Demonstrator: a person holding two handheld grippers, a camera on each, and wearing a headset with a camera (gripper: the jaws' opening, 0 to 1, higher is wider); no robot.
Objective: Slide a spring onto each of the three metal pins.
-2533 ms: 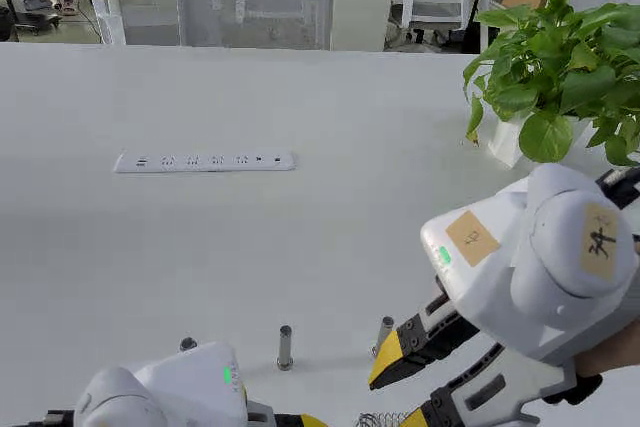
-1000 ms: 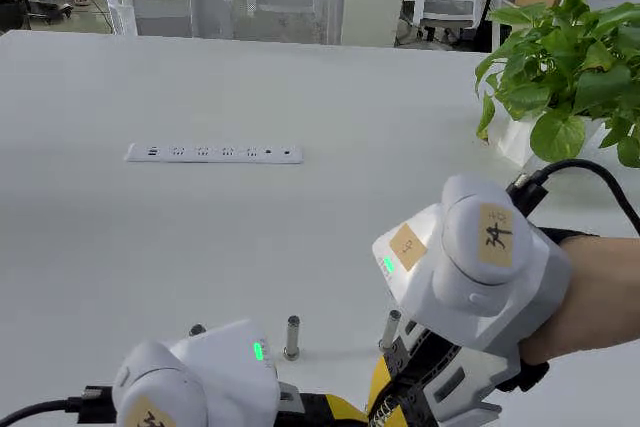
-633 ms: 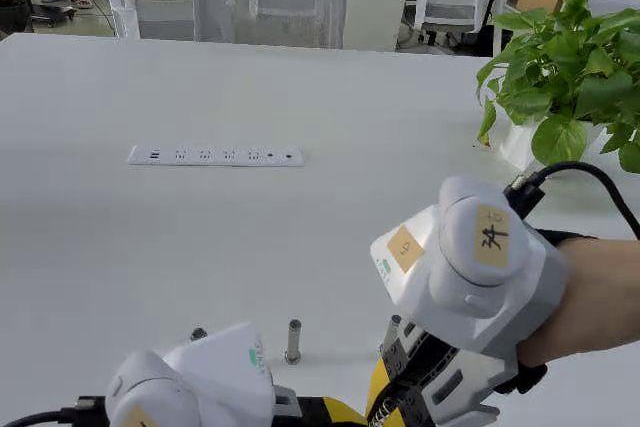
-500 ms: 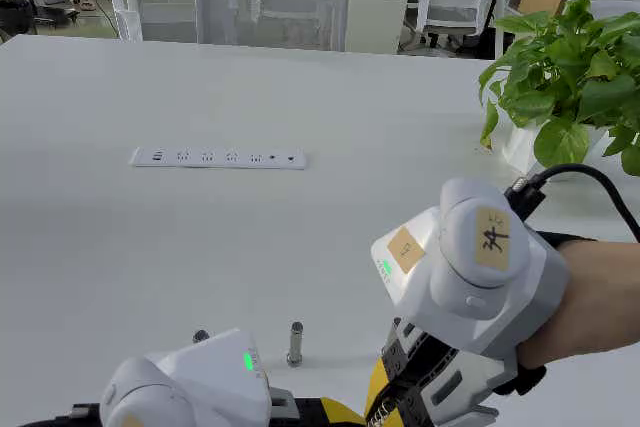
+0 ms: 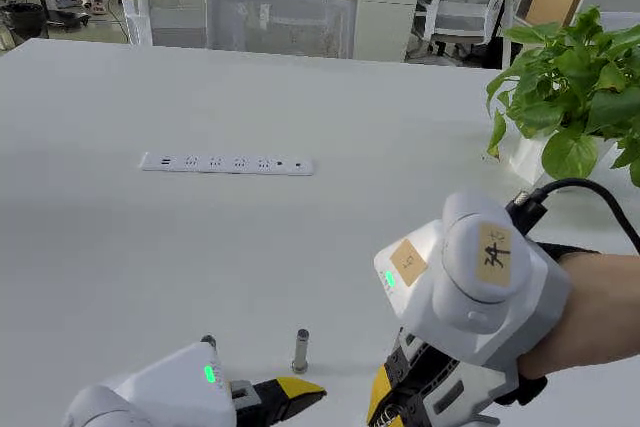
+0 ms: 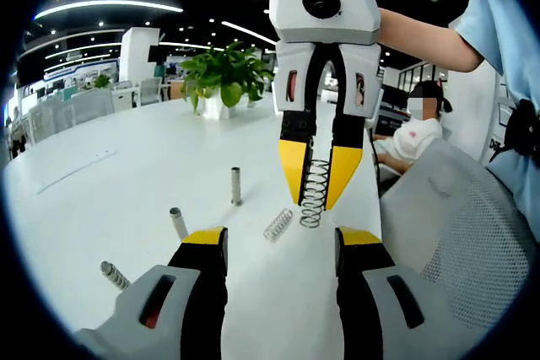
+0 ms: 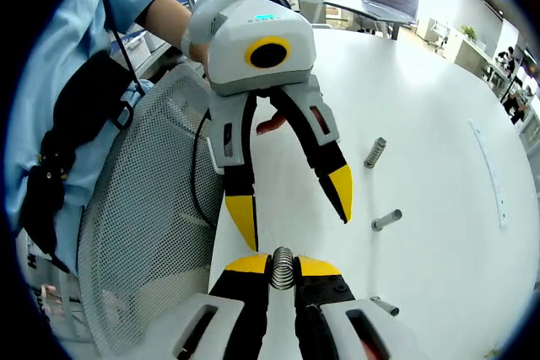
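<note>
My right gripper (image 7: 282,269) is shut on a small steel spring (image 7: 282,263), which stands upright between its yellow-tipped jaws. In the left gripper view that same spring (image 6: 314,196) hangs in the right gripper (image 6: 314,201) just above the table. My left gripper (image 6: 283,238) is open, holds nothing, and faces the right one. Three metal pins stand in a row: two bare pins (image 6: 236,185) (image 6: 177,222) and one pin wearing a spring (image 6: 112,276). A loose spring (image 6: 277,223) lies on the table beside the held one. In the head view the middle pin (image 5: 300,350) stands between the grippers.
The white table (image 5: 300,247) carries a power strip (image 5: 228,164) further back and a potted plant (image 5: 570,77) at the far right. A mesh chair (image 6: 472,233) stands close behind the table's near edge. Another person (image 6: 422,124) sits beyond it.
The right gripper, open over a spring lying on the table 2.5 s ago, has shut on it and lifted it. The left gripper has drawn back, and its yellow jaw tip now shows.
</note>
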